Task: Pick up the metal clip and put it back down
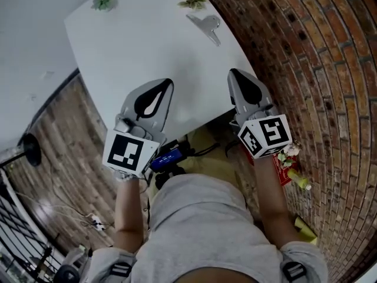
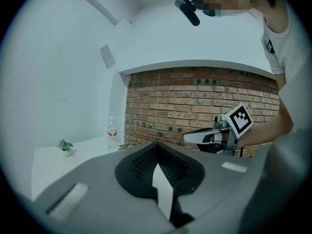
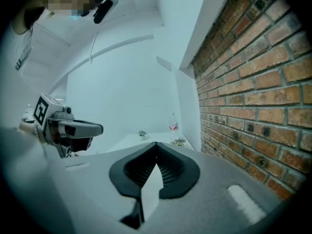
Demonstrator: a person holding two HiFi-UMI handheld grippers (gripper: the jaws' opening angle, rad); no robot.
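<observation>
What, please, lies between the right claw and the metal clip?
The head view shows only bare table between right claw and metal clip.

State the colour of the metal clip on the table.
Silver-grey; the metal clip shows best in the head view.

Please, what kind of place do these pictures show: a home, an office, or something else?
Probably a plain indoor room, perhaps a studio or office corner. A white table stands beside a bare brick wall on a wood-plank floor, and a small potted plant sits on the table.
</observation>
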